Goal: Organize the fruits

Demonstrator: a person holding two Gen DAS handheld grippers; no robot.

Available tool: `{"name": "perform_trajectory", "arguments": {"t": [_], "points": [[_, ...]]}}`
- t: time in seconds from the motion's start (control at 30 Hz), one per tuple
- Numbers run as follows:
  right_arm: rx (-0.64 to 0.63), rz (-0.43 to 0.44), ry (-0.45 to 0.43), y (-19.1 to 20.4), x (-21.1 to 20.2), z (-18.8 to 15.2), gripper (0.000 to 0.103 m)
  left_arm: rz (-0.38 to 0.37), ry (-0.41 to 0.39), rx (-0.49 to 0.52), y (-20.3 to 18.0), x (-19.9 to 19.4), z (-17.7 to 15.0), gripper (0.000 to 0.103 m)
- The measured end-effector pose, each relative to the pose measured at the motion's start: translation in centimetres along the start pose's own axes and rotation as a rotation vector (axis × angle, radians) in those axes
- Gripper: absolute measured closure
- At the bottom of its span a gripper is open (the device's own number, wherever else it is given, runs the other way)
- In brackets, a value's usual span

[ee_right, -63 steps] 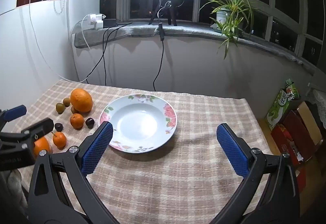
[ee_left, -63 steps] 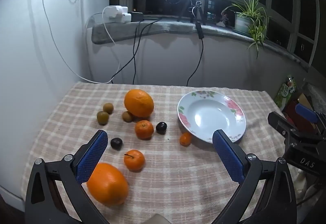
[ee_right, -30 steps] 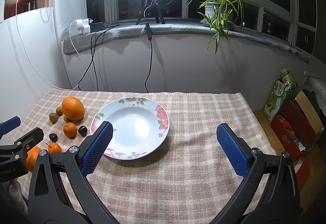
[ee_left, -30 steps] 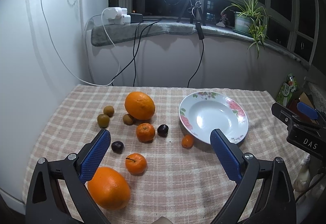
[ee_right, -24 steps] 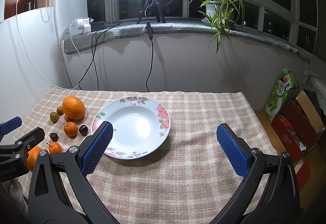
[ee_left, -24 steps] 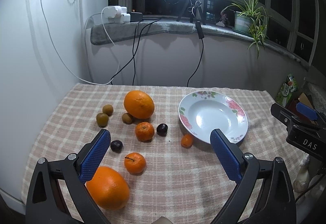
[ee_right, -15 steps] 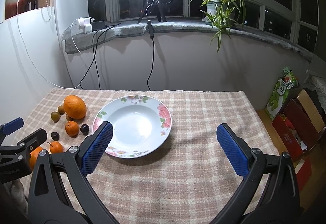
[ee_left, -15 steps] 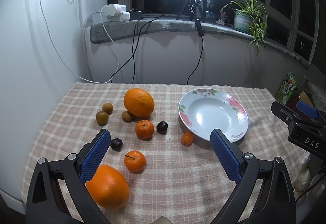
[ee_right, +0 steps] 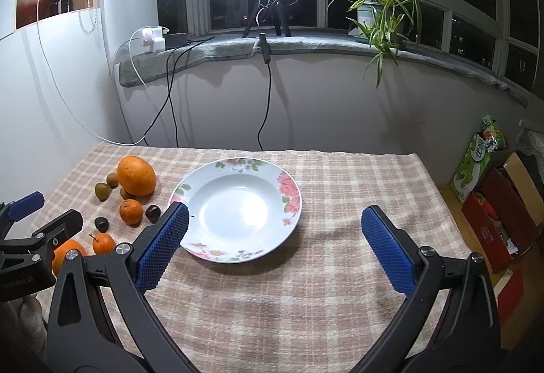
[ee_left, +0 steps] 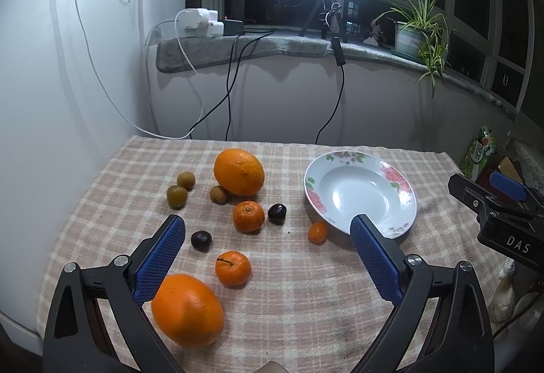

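Orange citrus: 2 large oranges [ee_left: 239, 172], 3 mandarins [ee_left: 248, 216], perhaps 3 kiwis [ee_left: 176, 196], floral plate [ee_right: 289, 199], both grippers' jaws wide, empty

On the tablecloth [ee_left: 306, 298] the plate [ee_left: 406, 203] sits right of the fruit group. The far large orange [ee_left: 239, 172] lies at the back, with one kiwi [ee_left: 218, 194] touching its left front and two kiwis [ee_left: 176, 196] further left. Before it sit a mandarin [ee_left: 248, 216] and, just right, a dark plum [ee_left: 276, 213]. A small mandarin [ee_left: 318, 231] lies just beside the plate's near-left rim. Nearer lie a second plum [ee_left: 201, 240], a stemmed mandarin [ee_left: 233, 267], and the near large orange [ee_left: 187, 309] at the front left.
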State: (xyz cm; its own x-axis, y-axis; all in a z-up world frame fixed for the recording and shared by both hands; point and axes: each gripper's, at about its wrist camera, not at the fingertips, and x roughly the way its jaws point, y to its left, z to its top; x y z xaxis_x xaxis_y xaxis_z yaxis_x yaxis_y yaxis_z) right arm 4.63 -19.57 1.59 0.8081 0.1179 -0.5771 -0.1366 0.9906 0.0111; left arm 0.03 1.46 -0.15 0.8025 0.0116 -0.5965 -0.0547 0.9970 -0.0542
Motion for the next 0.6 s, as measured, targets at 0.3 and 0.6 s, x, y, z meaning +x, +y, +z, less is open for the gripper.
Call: {"name": "perform_trajectory", "arguments": {"t": [0.3, 0.6], "points": [[-0.023, 0.045, 0.018, 1.4, 0.6, 0.0, 0.004, 0.0, 0.007, -0.021, 1.1, 0.1, -0.3, 0.008], [-0.048, 0.106, 0.04, 3.5, 1.3, 0.1, 0.006, 0.011, 0.007, -0.053, 3.0, -0.1, -0.5, 0.009]]}}
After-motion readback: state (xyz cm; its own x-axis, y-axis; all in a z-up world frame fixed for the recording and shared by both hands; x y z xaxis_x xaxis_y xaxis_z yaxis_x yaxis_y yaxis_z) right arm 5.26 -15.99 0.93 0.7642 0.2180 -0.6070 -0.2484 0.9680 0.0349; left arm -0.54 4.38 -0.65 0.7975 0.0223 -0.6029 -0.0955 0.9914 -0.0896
